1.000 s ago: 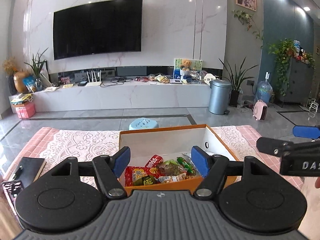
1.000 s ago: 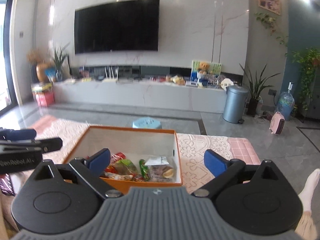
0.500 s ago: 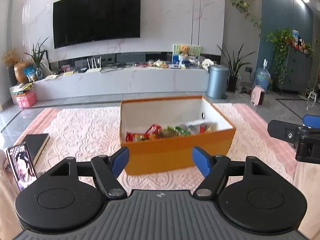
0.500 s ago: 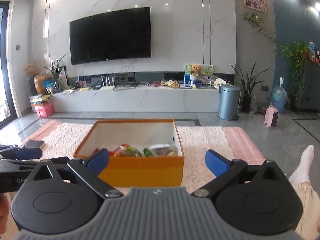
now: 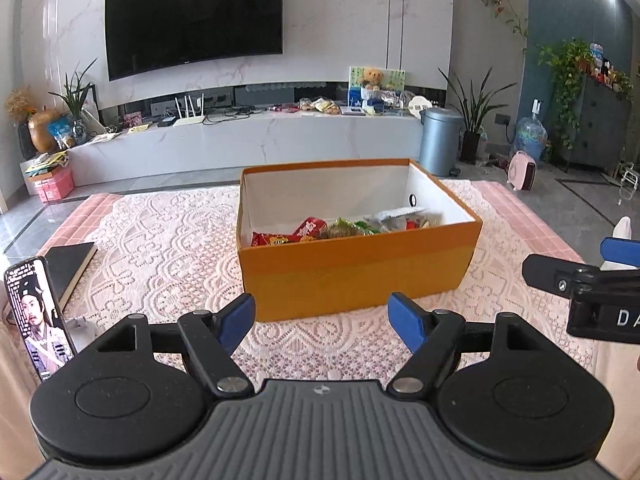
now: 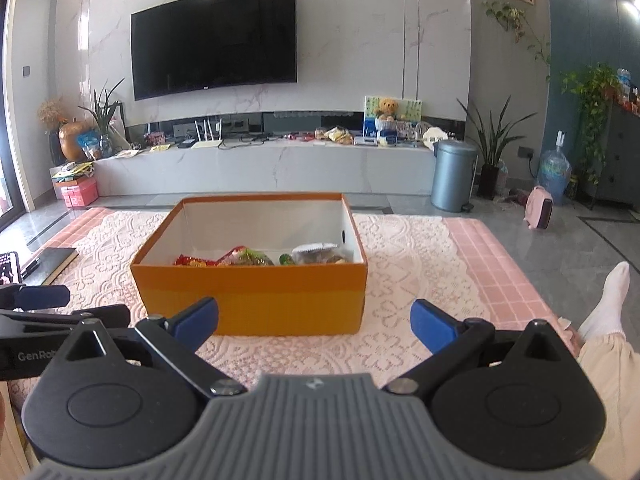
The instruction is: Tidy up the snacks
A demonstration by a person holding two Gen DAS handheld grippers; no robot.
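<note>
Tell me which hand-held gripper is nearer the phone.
Left. The left hand-held gripper is beside the phone; the right hand-held gripper is farther right, facing the box.

Ahead of the left gripper, whose jaws have just been opening with nothing between them, a strip of bare lace cloth lies before the orange box, whose near wall blocks the way forward. The box stands open on top, with snack packets low inside. To its left a phone stands upright beside a black book. The right gripper, spread wide and empty, faces the same wall; a person's leg lies to its right.
</note>
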